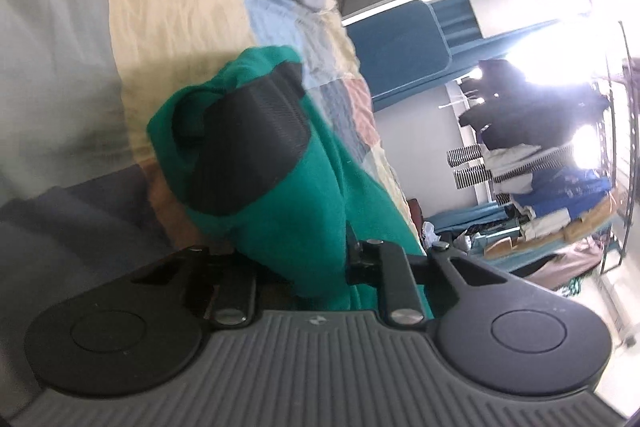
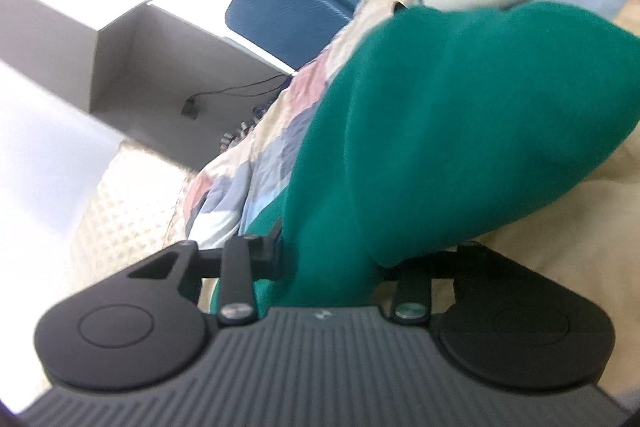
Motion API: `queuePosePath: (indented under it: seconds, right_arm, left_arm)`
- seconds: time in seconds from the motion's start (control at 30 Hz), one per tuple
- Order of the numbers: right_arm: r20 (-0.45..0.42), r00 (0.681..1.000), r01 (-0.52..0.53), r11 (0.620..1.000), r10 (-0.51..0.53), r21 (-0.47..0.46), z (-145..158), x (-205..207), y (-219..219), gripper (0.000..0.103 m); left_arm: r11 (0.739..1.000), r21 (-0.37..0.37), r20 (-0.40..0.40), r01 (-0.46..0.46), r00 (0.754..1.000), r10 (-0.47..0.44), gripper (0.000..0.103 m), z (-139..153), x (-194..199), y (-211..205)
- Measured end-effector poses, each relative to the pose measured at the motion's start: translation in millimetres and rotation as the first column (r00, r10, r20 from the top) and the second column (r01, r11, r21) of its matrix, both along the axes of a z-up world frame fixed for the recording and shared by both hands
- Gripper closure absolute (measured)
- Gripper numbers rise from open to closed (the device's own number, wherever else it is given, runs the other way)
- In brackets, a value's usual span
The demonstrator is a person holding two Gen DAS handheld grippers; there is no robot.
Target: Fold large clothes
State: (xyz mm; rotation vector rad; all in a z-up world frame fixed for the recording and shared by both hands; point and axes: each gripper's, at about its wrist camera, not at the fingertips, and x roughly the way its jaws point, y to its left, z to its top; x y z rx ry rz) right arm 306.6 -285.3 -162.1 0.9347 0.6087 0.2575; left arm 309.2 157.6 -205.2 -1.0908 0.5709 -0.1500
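A green garment (image 1: 304, 211) hangs from my left gripper (image 1: 280, 115), which is shut on its bunched edge; one black finger (image 1: 248, 151) shows, the other is hidden under the cloth. In the right wrist view the same green garment (image 2: 460, 131) drapes over my right gripper (image 2: 360, 211) and hides both fingers; the cloth runs down between the finger mounts, so it looks clamped. Both views are tilted and blurred. The garment is lifted over a patchwork quilt (image 1: 192, 27) on a bed.
The quilt (image 2: 272, 143) covers the bed below. A blue chair (image 2: 280, 15) and white desk (image 2: 120, 39) stand beside it. A rack with piled clothes (image 1: 540, 171) stands by a bright window. Grey fabric (image 1: 48, 67) fills the left of the left wrist view.
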Motion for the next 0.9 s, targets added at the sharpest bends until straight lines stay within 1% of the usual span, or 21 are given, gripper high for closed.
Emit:
queuePosePath:
  seconds: [0.07,0.17,0.23,0.27,0.37,0.47,0.53,0.6,0.67,0.73,0.8,0.83,0.9]
  right_arm:
    - [0.029,0.999,-0.013,1.0,0.013,-0.008,10.1,-13.9,-1.8,0.064]
    - [0.068,0.997,-0.03,1.0,0.03,-0.005,20.2,-32.8,-4.7,0.07]
    - [0.086,0.995,-0.046,0.999,0.047,-0.016,27.4,-47.6,-7.7,0.075]
    - [0.089,0.995,-0.051,0.998,0.053,-0.025,30.2,-53.2,-8.6,0.076]
    - [0.068,0.996,-0.052,0.998,0.054,-0.027,32.0,-62.5,-12.3,0.077]
    - [0.018,0.999,-0.032,0.999,0.032,-0.006,27.7,-56.0,-13.2,0.077]
    - [0.012,1.0,-0.023,0.999,0.023,-0.023,27.1,-52.5,-12.3,0.077]
    - [0.021,0.999,-0.026,0.999,0.027,-0.033,30.7,-53.4,-9.1,0.077]
    - [0.026,0.999,-0.027,0.999,0.028,-0.041,35.4,-46.0,-1.2,0.077]
    - [0.033,0.999,-0.026,0.999,0.027,-0.04,37.4,-45.3,-1.4,0.077]
    - [0.042,0.999,-0.027,0.999,0.029,-0.037,36.6,-48.7,-5.3,0.077]
    - [0.046,0.999,-0.028,0.999,0.029,-0.039,38.1,-44.8,-4.6,0.077]
    - [0.055,0.998,-0.028,0.999,0.03,-0.047,43.4,-35.1,-3.8,0.077]
  left_arm:
    - [1.0,0.013,0.01,-0.004,1.0,0.004,0.08,12.7,-20.6,0.1]
    - [1.0,0.018,0.019,-0.014,1.0,0.014,0.081,24.5,-53.7,1.5]
    - [1.0,0.026,0.009,-0.017,1.0,0.017,0.081,29.0,-72.6,2.6]
    - [0.999,0.031,0.003,-0.017,1.0,0.017,0.082,30.4,-81.5,2.5]
    - [0.998,0.058,-0.014,-0.014,1.0,0.015,0.082,32.2,-97.9,-1.5]
    - [0.997,0.071,-0.028,-0.006,1.0,0.008,0.082,29.9,-99.5,-6.0]
    - [0.997,0.076,-0.026,-0.001,1.0,0.003,0.081,30.7,-96.6,-6.2]
    - [0.998,0.066,-0.026,0.006,1.0,-0.005,0.076,30.9,-93.7,-4.2]
    - [0.999,0.048,-0.02,0.021,1.0,-0.02,0.063,32.0,-89.9,-1.8]
    - [0.998,0.057,-0.001,0.037,0.999,-0.037,0.056,37.4,-85.4,-2.4]
    - [0.995,0.086,0.027,0.05,0.998,-0.053,0.051,44.3,-79.2,-4.6]
    - [0.993,0.108,0.044,0.057,0.997,-0.063,0.05,48.8,-75.2,-6.5]
    - [0.99,0.128,0.072,0.065,0.995,-0.074,0.047,55.5,-67.9,-8.7]
